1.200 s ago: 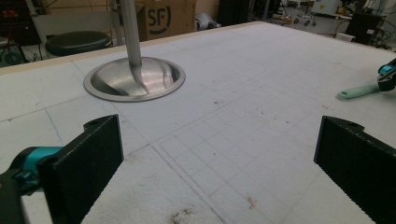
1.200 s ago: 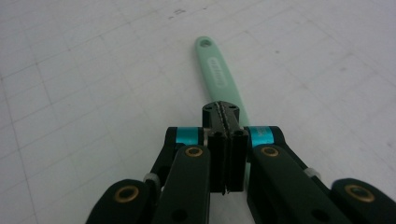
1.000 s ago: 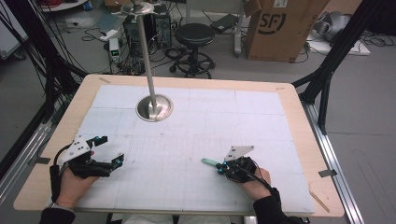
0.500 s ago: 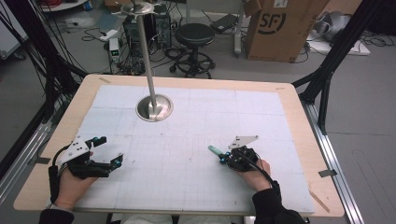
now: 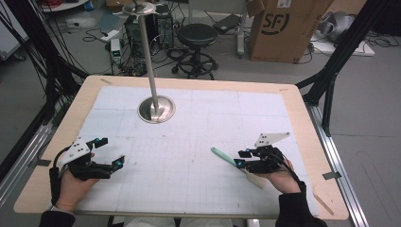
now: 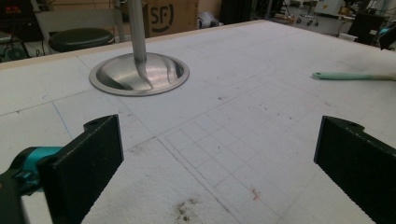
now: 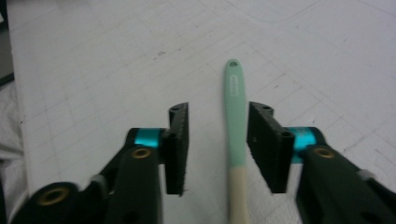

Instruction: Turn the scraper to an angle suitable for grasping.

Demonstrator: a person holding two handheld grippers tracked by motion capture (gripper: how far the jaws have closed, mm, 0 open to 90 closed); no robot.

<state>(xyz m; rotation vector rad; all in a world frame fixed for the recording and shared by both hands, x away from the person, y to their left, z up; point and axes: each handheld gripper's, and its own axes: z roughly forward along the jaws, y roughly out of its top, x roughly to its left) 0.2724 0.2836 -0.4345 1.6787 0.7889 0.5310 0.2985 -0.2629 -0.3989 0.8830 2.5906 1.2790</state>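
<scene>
A spatula (image 5: 225, 157) with a mint-green handle and a cream blade lies flat on the white gridded mat (image 5: 189, 142) at the right front. My right gripper (image 5: 240, 160) hovers over it. Its jaws have just been opening and now stand apart on either side of the handle (image 7: 234, 116), closer on the right jaw's side, without pressing on it (image 7: 218, 112). My left gripper (image 5: 111, 151) rests at the left front, wide open with nothing between its jaws (image 6: 217, 135). In the left gripper view the spatula (image 6: 348, 76) lies far off to the right.
A metal pole rises from a round steel base (image 5: 156, 109) at the back left of the mat; the base (image 6: 139, 73) is also in the left gripper view. The wooden table edge (image 5: 302, 118) frames the mat. A stool and a cardboard box (image 5: 283, 28) stand beyond the table.
The right gripper went from shut on the spatula to open, and shifted a little away from me and to the right. The left gripper stayed put.
</scene>
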